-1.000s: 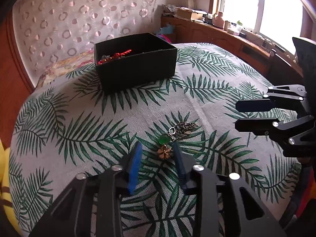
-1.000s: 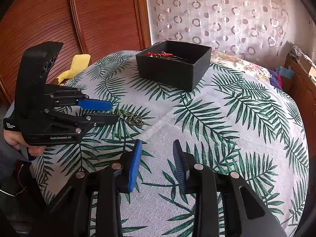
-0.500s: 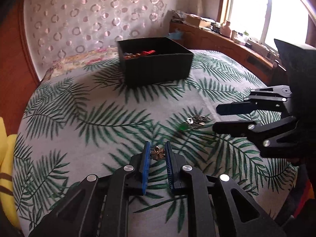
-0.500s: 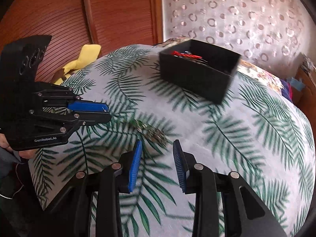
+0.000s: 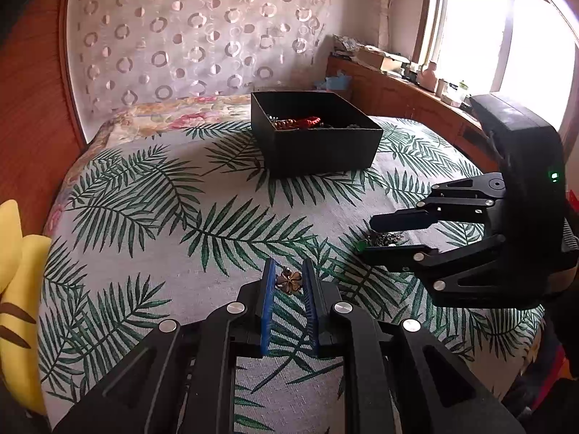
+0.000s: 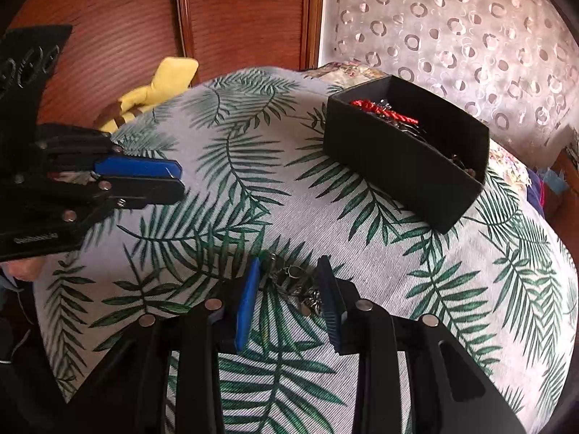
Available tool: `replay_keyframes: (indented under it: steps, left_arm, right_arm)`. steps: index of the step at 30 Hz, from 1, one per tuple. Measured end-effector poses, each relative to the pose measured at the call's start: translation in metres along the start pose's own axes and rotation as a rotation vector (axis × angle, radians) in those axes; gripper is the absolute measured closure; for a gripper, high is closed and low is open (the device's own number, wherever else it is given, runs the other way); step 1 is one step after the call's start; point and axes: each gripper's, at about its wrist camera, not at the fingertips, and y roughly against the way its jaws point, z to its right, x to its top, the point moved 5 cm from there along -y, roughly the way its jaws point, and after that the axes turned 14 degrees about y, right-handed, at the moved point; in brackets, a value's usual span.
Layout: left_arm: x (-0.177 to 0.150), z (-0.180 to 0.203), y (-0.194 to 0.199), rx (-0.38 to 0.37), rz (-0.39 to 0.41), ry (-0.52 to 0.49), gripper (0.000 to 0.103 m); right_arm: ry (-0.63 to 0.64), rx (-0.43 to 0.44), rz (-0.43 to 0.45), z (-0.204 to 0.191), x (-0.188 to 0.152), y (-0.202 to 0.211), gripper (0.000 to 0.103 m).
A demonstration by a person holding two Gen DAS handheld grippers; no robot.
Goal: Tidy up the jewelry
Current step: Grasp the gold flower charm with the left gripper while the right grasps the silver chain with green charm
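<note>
Grey woven bedspread (image 5: 188, 253) printed with green palm fronds, covering the whole work surface. Behind it: red-brown wood panelling (image 6: 119, 32) and a curtain (image 5: 181, 36) patterned with rings. At the far side of the bedspread: black open-top box (image 5: 318, 144), holding a red cord bracelet (image 6: 383, 110) and dark metal pieces, too small to identify. At the left edge: yellow plush toy (image 5: 18, 289) with brown stripes. Left gripper (image 5: 287, 278): jaws nearly together, blue pads clamped on a small bronze flower-shaped charm (image 5: 288, 281). White lettering on the left gripper body in the right wrist view, blurred, not readable. Right gripper (image 6: 289, 275): jaws partly open, lowered around a chain necklace (image 6: 296, 282) with a green pendant, which lies on the bedspread between the pads; pad contact cannot be confirmed.
</note>
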Motion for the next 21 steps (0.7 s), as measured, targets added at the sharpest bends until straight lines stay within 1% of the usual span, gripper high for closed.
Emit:
replay_keyframes:
  steps: [2, 3, 5, 9, 13, 21]
  left_arm:
    - [0.000, -0.001, 0.000, -0.001, 0.001, 0.003, 0.089]
    - [0.000, -0.001, 0.000, -0.003, 0.001, 0.006, 0.089]
    - [0.000, 0.000, 0.001, -0.006, 0.002, 0.010, 0.089]
    - [0.002, 0.001, 0.002, -0.010, 0.009, 0.010, 0.089]
    - [0.008, 0.003, 0.003, -0.012, 0.019, 0.012, 0.089]
    - [0.029, 0.010, 0.002, -0.004, 0.055, -0.005, 0.089]
  right_arm:
    - [0.005, 0.006, -0.001, 0.002, 0.001, -0.002, 0.068]
    - [0.003, 0.008, -0.003, 0.003, 0.002, -0.002, 0.073]
    - [0.005, 0.009, -0.004, 0.003, 0.002, -0.003, 0.088]
    - [-0.007, 0.014, 0.012, 0.005, -0.001, 0.001, 0.091]
    - [-0.020, 0.010, 0.052, 0.009, -0.001, 0.010, 0.091]
    - [-0.052, -0.039, 0.129, 0.031, 0.010, 0.042, 0.091]
